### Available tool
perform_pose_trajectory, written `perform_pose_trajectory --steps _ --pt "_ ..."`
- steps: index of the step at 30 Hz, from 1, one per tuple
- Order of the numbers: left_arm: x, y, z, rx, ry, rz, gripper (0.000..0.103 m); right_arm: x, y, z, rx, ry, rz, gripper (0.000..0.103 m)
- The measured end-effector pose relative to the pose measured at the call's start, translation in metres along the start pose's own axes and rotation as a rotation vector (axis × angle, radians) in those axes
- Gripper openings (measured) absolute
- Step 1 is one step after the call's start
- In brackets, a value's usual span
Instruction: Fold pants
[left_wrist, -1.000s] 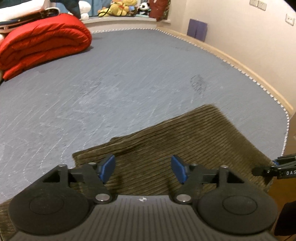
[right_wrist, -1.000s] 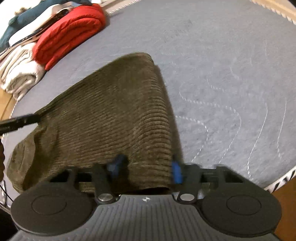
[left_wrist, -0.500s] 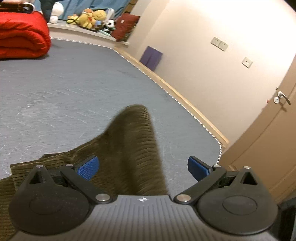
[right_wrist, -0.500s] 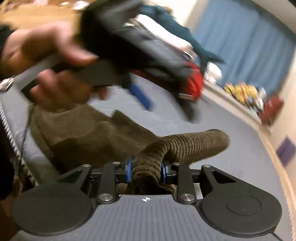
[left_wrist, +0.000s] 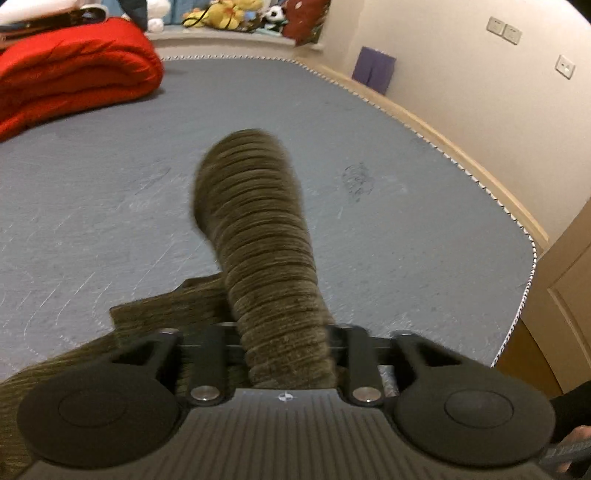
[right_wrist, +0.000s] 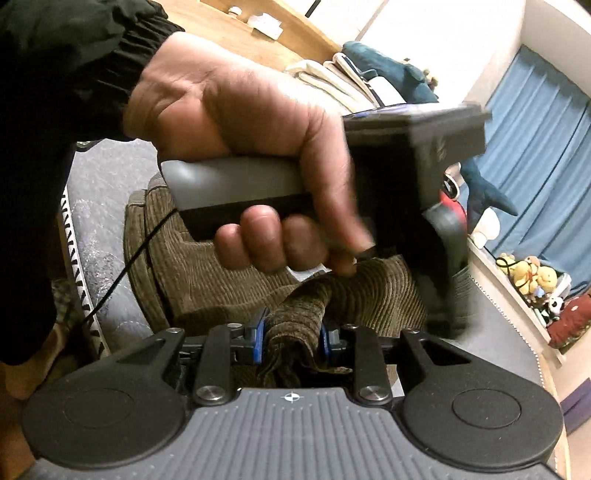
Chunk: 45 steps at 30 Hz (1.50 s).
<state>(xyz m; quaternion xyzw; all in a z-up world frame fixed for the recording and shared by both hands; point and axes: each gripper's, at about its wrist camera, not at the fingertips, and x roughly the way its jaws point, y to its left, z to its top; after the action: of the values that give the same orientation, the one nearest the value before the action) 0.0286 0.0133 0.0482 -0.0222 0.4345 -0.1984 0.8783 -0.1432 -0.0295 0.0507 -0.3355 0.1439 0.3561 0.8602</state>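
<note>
Pants (left_wrist: 266, 258) pinched in both grippers: left gripper (left_wrist: 286, 354) just closed on fold (pads hidden, probably biting), right gripper (right_wrist: 291, 339) clamping bunched cloth. Lift evenly, keep fold taut.

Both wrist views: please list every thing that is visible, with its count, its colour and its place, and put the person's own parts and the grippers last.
pants: one, olive-brown corduroy, on the bed, one fold raised between the grippers
bed: one, grey quilted cover, under the pants
quilt: one, red, rolled, far left of the bed
soft toys: several, yellow and others, on the ledge beyond the bed
shark toy: one, blue, near the curtain
curtain: one, blue, far wall
wall switches: three, white, right wall
hand: one, black sleeve, holding the left gripper's handle
left gripper: black, jaws have just been closing, shut on the pants
right gripper: black with blue pads, shut on the pants
</note>
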Motion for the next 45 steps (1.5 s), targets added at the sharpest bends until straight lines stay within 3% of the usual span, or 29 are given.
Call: perform_pose_trajectory --steps 2,5,7,9,12,16,20,25,26,28,32,33,34,35,37,45 --pt "-0.001 0.007 -0.003 -0.008 -0.001 0.0 0.022 0.001 -0.005 0.001 0.025 0.001 0.009 0.031" --pt "-0.006 0.016 -0.009 -0.011 -0.001 0.004 0.021 -0.002 -0.016 0.0 0.081 -0.038 0.056 0.043" --pt "-0.009 0.023 -0.011 -0.024 -0.003 0.011 0.021 -0.009 -0.021 0.002 0.109 -0.088 0.086 0.066" --pt "-0.018 0.034 -0.015 -0.053 -0.015 0.024 0.02 -0.017 -0.031 0.005 0.145 -0.149 0.119 0.072" --pt "-0.032 0.055 -0.016 -0.098 -0.033 0.034 0.019 -0.022 -0.053 0.009 0.23 -0.201 0.145 0.073" --pt "-0.059 0.088 -0.021 -0.149 -0.06 0.037 0.019 -0.014 -0.09 0.007 0.435 -0.217 0.112 0.077" --pt "-0.095 0.132 -0.034 -0.189 -0.083 0.032 0.019 0.011 -0.113 -0.002 0.622 -0.146 0.088 0.079" --pt "-0.129 0.203 -0.065 -0.274 -0.066 0.033 0.021 0.053 -0.122 -0.013 0.816 -0.023 0.13 0.08" --pt "-0.129 0.215 -0.071 -0.286 -0.043 0.03 0.024 0.062 -0.121 -0.015 0.853 -0.003 0.141 0.082" --pt "-0.123 0.242 -0.083 -0.352 0.022 0.062 0.049 0.083 -0.115 -0.017 0.924 0.046 0.18 0.084" --pt "-0.109 0.266 -0.097 -0.44 0.076 0.08 0.06 0.127 -0.096 -0.019 1.006 0.161 0.259 0.086" --pt "-0.109 0.268 -0.097 -0.447 0.073 0.076 0.068 0.136 -0.093 -0.019 1.022 0.183 0.272 0.087" --pt "-0.11 0.27 -0.096 -0.455 0.067 0.101 0.085 0.145 -0.089 -0.018 1.04 0.206 0.287 0.088" --pt "-0.114 0.274 -0.098 -0.462 0.056 0.154 0.091 0.154 -0.084 -0.018 1.057 0.232 0.304 0.088" --pt "-0.117 0.278 -0.097 -0.484 0.048 0.215 0.093 0.171 -0.079 -0.018 1.091 0.284 0.304 0.089" --pt "-0.077 0.301 -0.119 -0.624 0.148 0.077 0.097 0.21 -0.071 -0.032 1.224 0.375 0.394 0.093"
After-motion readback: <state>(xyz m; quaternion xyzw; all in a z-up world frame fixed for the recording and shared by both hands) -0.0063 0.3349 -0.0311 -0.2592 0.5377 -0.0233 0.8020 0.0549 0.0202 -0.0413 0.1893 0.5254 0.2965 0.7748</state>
